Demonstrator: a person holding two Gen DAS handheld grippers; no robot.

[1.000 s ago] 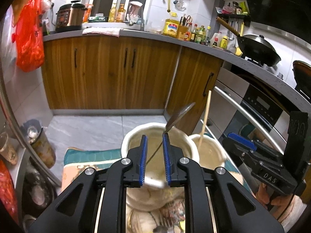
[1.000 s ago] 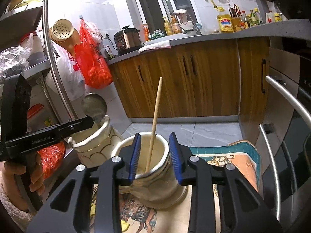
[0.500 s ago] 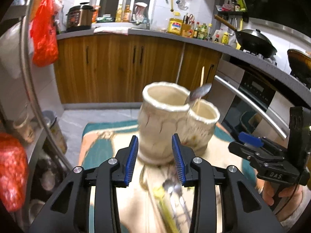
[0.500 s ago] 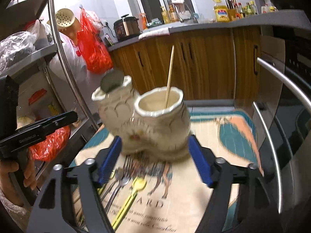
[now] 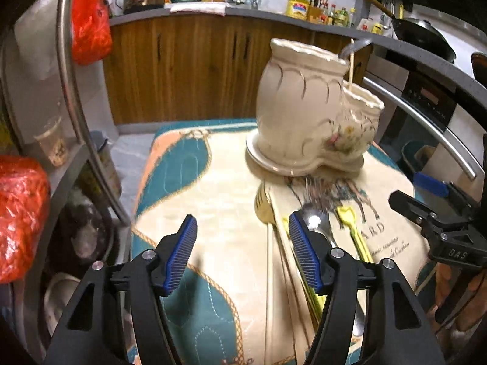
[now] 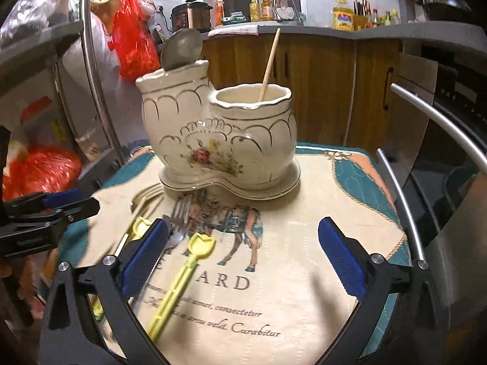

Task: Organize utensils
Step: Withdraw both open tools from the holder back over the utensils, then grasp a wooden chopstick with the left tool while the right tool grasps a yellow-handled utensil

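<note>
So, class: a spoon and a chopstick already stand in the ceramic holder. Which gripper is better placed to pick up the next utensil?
Probably the left gripper: its open jaws sit right beside the loose utensils, while the right gripper mostly spans bare cloth.

holder [image 6: 222, 140]: cream two-pot ceramic, rose motif, stood upright at 12 o'clock | spoon [image 6: 181, 49]: bowl-up in taller pot | chopstick [image 6: 269, 67]: leaned in shorter pot | loose utensils: yellow fork [image 6: 179, 279], metal forks [image 6: 179, 216] lay at 8 o'clock
</note>
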